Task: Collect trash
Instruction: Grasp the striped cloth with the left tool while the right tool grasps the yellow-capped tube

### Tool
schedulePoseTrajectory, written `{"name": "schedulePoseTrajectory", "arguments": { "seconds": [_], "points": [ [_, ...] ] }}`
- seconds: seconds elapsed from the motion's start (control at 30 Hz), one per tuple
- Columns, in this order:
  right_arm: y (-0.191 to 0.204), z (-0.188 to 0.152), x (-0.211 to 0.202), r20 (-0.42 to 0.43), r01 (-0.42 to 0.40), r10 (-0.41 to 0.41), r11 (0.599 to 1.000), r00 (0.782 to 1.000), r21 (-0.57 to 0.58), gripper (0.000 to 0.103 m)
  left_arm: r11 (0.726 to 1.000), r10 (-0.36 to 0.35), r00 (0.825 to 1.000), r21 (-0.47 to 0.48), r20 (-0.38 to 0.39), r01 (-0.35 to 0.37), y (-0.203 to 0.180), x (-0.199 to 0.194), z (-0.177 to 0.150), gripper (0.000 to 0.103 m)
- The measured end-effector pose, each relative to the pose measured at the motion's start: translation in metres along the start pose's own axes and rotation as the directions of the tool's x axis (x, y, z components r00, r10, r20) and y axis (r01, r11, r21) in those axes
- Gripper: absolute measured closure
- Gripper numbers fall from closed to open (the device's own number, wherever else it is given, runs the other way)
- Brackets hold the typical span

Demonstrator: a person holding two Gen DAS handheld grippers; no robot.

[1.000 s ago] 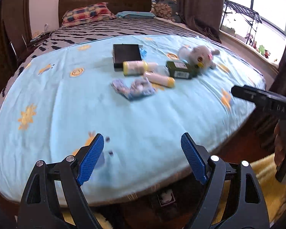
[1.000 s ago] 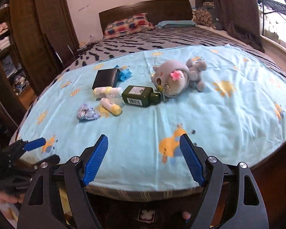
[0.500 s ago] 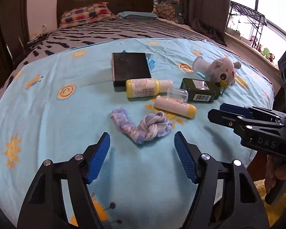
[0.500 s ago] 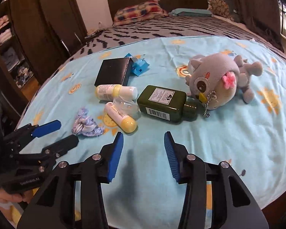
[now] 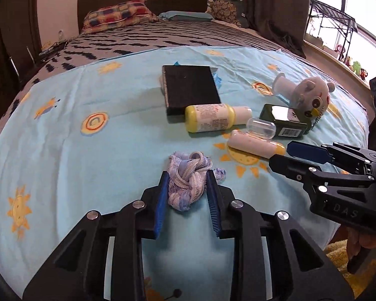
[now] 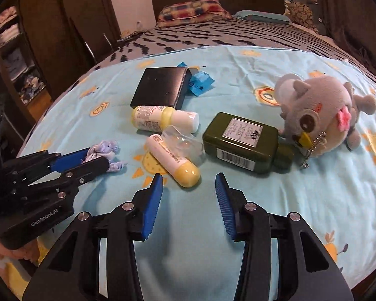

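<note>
Both grippers have swung in over the bed's near edge, the left gripper (image 5: 188, 188) closing onto the crumpled blue-and-white fabric wad (image 5: 186, 178), the right gripper (image 6: 188, 195) half-narrowed, empty before the yellow-capped white tube (image 6: 173, 160), so collecting begins.

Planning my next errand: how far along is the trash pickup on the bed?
Nothing looks collected yet. The left claw is closing around the crumpled blue-white cloth. The right claw is empty, near the yellow-capped tube. The bottles and clear cap remain.
</note>
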State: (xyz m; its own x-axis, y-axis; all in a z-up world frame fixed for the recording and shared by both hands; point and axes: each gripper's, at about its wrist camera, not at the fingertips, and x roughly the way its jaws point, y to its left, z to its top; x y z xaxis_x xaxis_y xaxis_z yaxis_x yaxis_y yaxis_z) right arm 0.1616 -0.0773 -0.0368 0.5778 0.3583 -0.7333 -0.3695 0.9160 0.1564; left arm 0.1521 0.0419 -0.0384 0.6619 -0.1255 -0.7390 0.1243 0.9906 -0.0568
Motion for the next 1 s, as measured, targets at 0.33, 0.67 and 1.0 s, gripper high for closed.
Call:
{"name": "schedulePoseTrajectory", "arguments": {
  "seconds": [0.33, 0.67, 1.0],
  "points": [
    [0.026, 0.007, 0.020, 0.005, -0.072, 0.073, 0.994, 0.997, -0.077, 0.059, 0.999, 0.006, 1.000, -0.038, -0.007, -0.006, 0.014, -0.008, -0.003, 0.075],
    [0.032, 0.019, 0.038, 0.003, -0.055, 0.056, 0.993, 0.998, -0.102, 0.057, 0.996, 0.037, 0.999, -0.086, -0.011, -0.038, 0.037, -0.012, -0.004, 0.075],
    [0.046, 0.007, 0.030, 0.010, -0.044, 0.047, 0.982, 0.999, -0.183, 0.080, 0.997, 0.034, 0.999, -0.074, -0.007, -0.034, 0.033, -0.013, -0.009, 0.075]
  ]
}}
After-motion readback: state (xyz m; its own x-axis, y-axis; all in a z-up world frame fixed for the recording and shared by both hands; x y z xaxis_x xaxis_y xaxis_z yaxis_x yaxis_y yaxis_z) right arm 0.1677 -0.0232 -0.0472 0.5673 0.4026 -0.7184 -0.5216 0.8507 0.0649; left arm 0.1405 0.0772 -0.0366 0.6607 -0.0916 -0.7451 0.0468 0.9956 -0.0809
